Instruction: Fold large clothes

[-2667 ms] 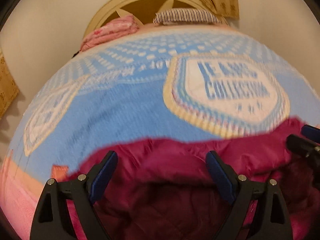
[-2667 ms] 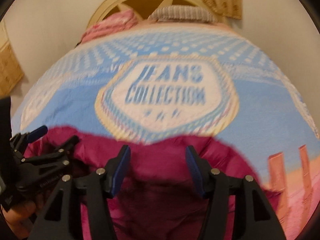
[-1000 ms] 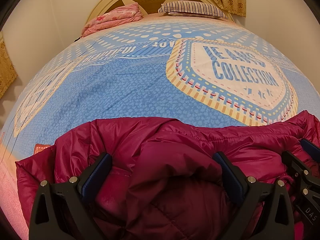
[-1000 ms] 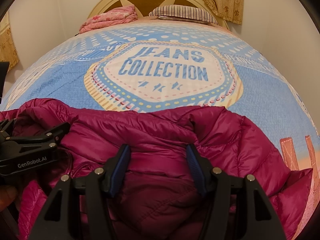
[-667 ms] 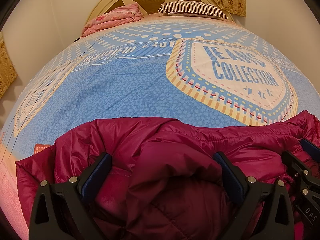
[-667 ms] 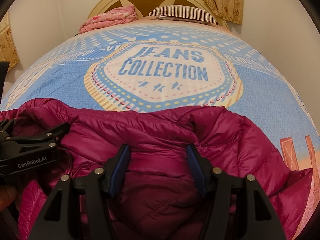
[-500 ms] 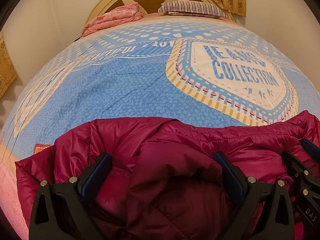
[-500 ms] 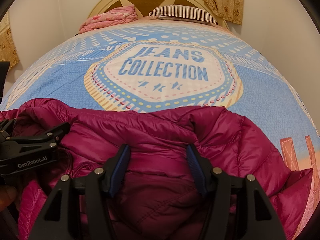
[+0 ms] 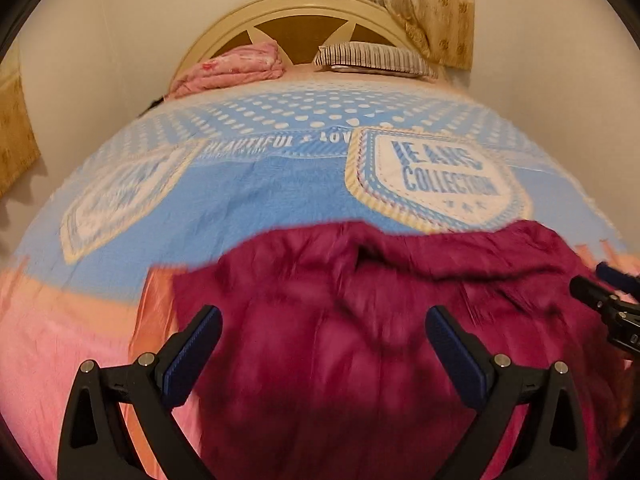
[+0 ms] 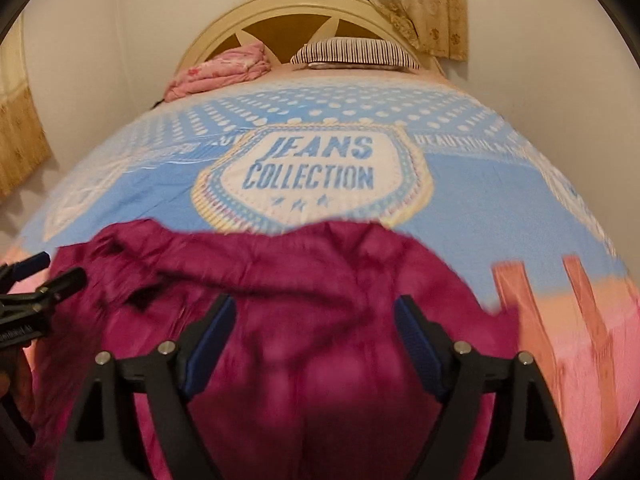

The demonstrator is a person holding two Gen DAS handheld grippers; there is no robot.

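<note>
Hovering, both sets of fingers (image 9: 322, 336) (image 10: 314, 326) released, above the maroon jacket (image 10: 304, 288) near the bedspread (image 9: 248, 188) foot edge.

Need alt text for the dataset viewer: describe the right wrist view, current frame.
A magenta puffer jacket lies crumpled on a blue printed bedspread, with the open right gripper above it, gripping nothing. The left gripper shows at the left edge; a striped pillow sits by the headboard. Frame is motion-blurred.

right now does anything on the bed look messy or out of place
Only the magenta puffer jacket: it lies rumpled and bunched on the blue printed bedspread, not laid flat. Both hand-held grippers, left and right, are open above it. The frames are blurred.
</note>
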